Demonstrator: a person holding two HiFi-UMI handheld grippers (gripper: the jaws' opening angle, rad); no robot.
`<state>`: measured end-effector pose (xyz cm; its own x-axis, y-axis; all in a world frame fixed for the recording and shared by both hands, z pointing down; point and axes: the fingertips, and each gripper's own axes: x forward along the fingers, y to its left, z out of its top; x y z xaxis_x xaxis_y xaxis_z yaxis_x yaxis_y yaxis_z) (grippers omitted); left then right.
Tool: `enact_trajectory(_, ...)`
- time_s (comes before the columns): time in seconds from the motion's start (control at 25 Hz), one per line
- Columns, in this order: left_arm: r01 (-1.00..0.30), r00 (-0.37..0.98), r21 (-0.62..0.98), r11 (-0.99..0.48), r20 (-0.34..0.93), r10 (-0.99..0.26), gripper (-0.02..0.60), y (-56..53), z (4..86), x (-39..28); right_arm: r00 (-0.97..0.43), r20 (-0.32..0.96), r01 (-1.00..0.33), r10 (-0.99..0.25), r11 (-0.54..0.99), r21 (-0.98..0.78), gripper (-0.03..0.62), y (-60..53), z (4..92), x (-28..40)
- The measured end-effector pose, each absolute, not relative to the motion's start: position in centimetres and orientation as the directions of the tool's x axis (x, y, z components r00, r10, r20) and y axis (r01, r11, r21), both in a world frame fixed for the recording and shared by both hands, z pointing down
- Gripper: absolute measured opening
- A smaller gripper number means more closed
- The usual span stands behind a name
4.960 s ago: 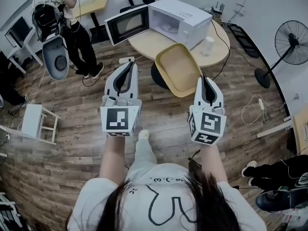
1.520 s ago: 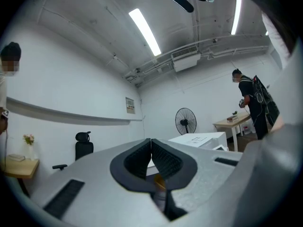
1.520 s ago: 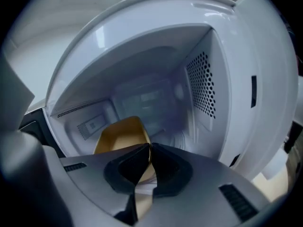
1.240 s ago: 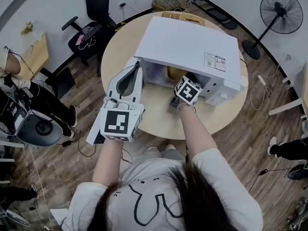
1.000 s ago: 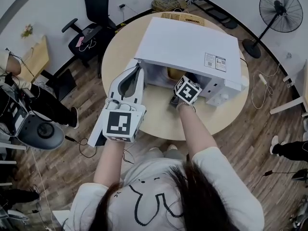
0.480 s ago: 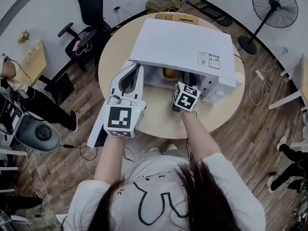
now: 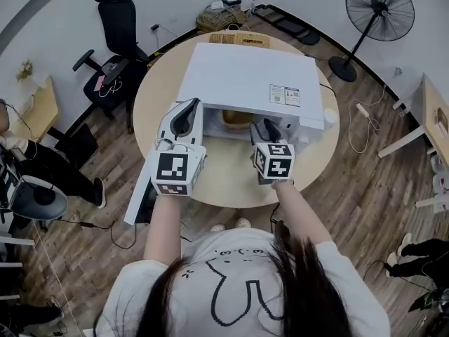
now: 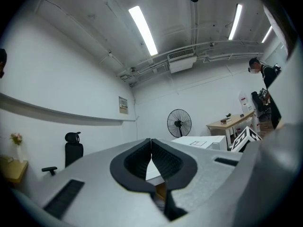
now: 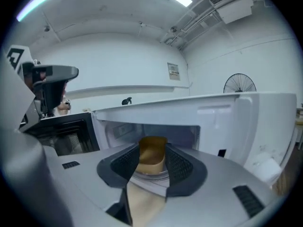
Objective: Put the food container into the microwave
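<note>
The tan food container (image 7: 237,118) sits inside the white microwave (image 7: 245,83), on its glass turntable; in the right gripper view the container (image 9: 152,156) shows beyond the jaws. My right gripper (image 7: 261,125) hovers just in front of the microwave's opening, open (image 9: 152,148), with nothing between its fingers. The microwave door (image 9: 57,131) hangs open to the left. My left gripper (image 7: 189,107) is held beside the opening, left of the right one, its jaws shut (image 8: 151,143) and empty.
The microwave stands on a round wooden table (image 7: 224,177). A white cup (image 7: 330,116) stands at the microwave's right. An office chair (image 7: 116,27) and a standing fan (image 7: 375,9) are beyond the table. Cables lie on the wooden floor (image 7: 365,128).
Five seconds ago my right gripper carried the container. A second ago it reached into the microwave; now it has drawn back open, with the container left inside. The left gripper stayed shut.
</note>
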<state>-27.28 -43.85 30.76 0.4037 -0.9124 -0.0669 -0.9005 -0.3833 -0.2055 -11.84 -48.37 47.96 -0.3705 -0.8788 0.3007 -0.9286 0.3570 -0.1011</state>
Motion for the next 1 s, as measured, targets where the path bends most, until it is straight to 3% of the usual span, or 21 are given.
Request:
enact_trajectory(0.64,-0.899,0.417,-0.197,-0.392,-0.112,-0.902,0.011,-43.7,30.1,-26.5,-0.424,0.210,-0.905,-0.881,0.421,-0.061,0.167,-42.4,39.0,-8.4)
enact_trajectory(0.84,-0.898,0.422,-0.195,-0.394,-0.129,-0.897,0.011,-43.4,29.6,-26.6,-0.420,0.143,-0.902,-0.896,0.429,0.042,0.163,-41.0,34.2,-7.1)
enact_trajectory(1.0,-0.900,0.422,-0.187,-0.393,-0.149,-0.894,0.011,-43.2,28.9,-26.5,-0.368,0.082,-0.918,-0.926,0.376,0.124,0.045,-40.3,30.2,-5.4)
